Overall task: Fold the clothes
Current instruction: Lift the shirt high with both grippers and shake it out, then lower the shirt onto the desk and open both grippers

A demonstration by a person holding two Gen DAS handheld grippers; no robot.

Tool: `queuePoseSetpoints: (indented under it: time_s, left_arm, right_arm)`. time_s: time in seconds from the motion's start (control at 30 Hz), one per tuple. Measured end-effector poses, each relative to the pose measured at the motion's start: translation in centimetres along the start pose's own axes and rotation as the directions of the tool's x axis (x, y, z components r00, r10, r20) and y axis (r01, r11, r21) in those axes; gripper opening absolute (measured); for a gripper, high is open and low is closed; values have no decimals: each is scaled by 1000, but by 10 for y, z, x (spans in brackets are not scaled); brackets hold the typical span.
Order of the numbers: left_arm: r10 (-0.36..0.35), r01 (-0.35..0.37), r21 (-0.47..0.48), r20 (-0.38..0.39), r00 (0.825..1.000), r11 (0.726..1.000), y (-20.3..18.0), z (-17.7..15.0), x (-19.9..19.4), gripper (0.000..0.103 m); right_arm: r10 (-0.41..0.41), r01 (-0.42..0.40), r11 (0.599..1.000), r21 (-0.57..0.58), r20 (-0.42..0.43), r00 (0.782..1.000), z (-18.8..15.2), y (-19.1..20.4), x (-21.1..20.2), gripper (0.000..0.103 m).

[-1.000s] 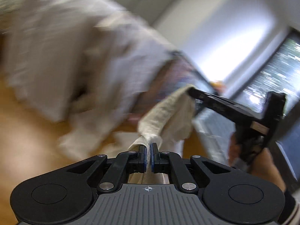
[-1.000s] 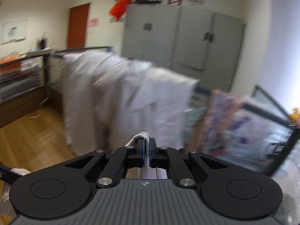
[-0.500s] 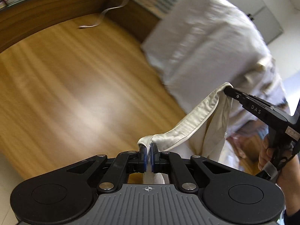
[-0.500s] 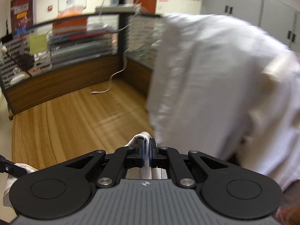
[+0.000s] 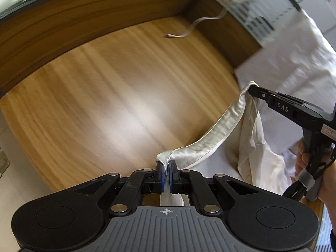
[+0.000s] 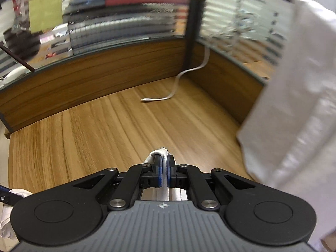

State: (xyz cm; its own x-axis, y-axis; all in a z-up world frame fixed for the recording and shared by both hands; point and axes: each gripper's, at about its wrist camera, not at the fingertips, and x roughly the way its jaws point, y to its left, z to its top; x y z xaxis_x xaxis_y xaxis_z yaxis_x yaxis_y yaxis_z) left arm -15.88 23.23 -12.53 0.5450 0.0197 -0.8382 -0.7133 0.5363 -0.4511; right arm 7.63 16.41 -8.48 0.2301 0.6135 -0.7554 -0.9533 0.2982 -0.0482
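Note:
A cream-white garment hangs stretched between both grippers above a wooden table top. My left gripper is shut on one end of its hemmed band, and the cloth bunches over the blue pads. In the left wrist view the right gripper pinches the other end, with the rest of the garment hanging below it. In the right wrist view my right gripper is shut on a small fold of the white cloth. The left gripper's tip and some cloth show at the lower left edge.
A white cable trails onto the table from a black post. A raised wooden ledge with shelves behind runs round the far side. White clothes hang at the right. A hand holds the right gripper's handle.
Both views have swung away from the rack of hanging clothes and down over the wooden table. Each gripper stays shut on the garment, which is carried along stretched between them.

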Motion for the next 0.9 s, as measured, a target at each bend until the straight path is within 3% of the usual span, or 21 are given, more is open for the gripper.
queuePoseSetpoints:
  time_s: [0.27, 0.5, 0.57, 0.63, 0.73, 0.9]
  left_arm:
    - [70, -68, -96, 17, 997, 993, 47, 20, 0, 7]
    - [113, -112, -118, 9, 994, 987, 66, 29, 3, 13]
    - [124, -122, -111, 10, 992, 986, 68, 31, 2, 21]
    - [114, -112, -104, 15, 993, 988, 68, 33, 0, 35]
    - [95, -93, -71, 24, 995, 993, 66, 35, -3, 43]
    - [77, -77, 21, 12, 997, 997, 51, 37, -4, 45]
  right_arm:
    - [64, -67, 996, -62, -41, 997, 38, 42, 68, 5]
    - [116, -122, 988, -95, -72, 991, 52, 62, 95, 6]
    - [128, -135, 986, -95, -81, 989, 52, 64, 96, 14]
    - [127, -134, 987, -92, -85, 988, 51, 63, 92, 33]
    - [124, -129, 989, -75, -76, 989, 46, 58, 75, 36]
    - [103, -103, 995, -7, -58, 993, 25, 40, 33, 43]
